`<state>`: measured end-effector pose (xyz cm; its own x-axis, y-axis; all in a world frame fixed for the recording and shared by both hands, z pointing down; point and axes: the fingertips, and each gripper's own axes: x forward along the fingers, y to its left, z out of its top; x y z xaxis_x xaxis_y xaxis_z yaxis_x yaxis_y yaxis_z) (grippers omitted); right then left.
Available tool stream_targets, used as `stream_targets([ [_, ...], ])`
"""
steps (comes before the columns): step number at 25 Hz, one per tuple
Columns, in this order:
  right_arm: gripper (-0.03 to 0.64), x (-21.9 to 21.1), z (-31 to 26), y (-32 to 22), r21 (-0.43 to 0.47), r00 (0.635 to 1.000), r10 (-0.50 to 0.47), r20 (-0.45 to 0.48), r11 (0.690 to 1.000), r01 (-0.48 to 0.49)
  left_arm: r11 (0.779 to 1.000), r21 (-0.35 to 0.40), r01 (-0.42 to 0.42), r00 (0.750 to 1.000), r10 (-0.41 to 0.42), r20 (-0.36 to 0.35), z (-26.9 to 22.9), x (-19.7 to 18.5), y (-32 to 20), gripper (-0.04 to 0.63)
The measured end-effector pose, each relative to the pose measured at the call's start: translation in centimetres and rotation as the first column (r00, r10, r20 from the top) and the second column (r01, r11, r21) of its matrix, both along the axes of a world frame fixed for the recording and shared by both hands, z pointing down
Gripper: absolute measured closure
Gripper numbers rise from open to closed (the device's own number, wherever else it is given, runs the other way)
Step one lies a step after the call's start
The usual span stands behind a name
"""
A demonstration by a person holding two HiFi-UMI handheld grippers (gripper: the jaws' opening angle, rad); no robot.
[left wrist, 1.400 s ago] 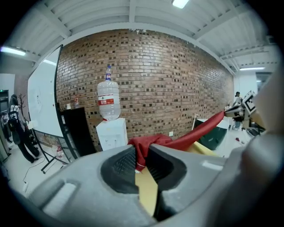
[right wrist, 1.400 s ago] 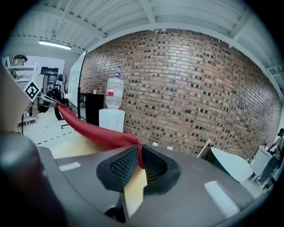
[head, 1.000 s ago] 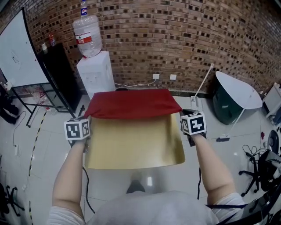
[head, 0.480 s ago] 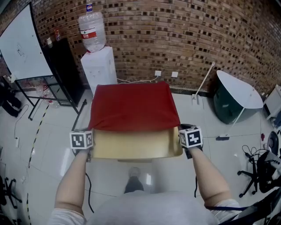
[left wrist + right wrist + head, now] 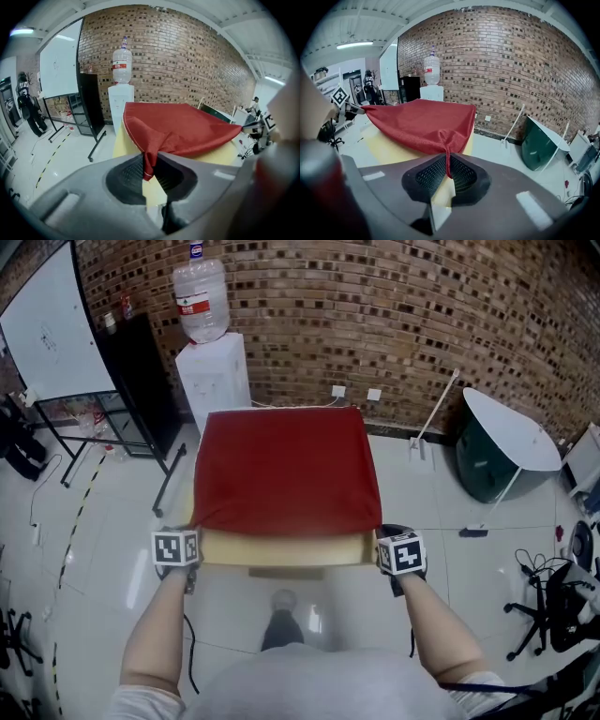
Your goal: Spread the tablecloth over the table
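A red tablecloth [image 5: 286, 470] is lying over a yellow table [image 5: 281, 547]
The left gripper [image 5: 149, 166] and right gripper [image 5: 447, 169] are each pinching a near corner, jaws nearly closed on the fabric; the tablecloth is covering the table except a strip along its near edge

The head camera is looking steeply down over the red tablecloth [image 5: 286, 470] toward the brick wall [image 5: 394, 315]. Cameras on the left tool [image 5: 149, 171] and right tool [image 5: 447, 174] are sitting close at its near corners, facing that wall and sharing the cloth.
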<state>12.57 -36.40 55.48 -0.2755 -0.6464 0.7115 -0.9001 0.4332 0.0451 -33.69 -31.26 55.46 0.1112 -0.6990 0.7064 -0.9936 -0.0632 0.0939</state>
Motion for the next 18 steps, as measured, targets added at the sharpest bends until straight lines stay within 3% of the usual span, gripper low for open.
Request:
stream_targets([
  [13,0.589,0.7,3.8,3.0,-0.063,1.0,0.026,0.017,0.998,-0.025,0.999,-0.032,0.014,1.0,-0.015,-0.01,3.4,-0.1,3.6,0.546],
  [18,0.586,0.6,5.2,3.6,-0.076,0.999,0.041,0.029,0.996,-0.038,0.998,-0.052,0.034,0.999,-0.035,-0.031,4.5,-0.6,4.5,0.506],
])
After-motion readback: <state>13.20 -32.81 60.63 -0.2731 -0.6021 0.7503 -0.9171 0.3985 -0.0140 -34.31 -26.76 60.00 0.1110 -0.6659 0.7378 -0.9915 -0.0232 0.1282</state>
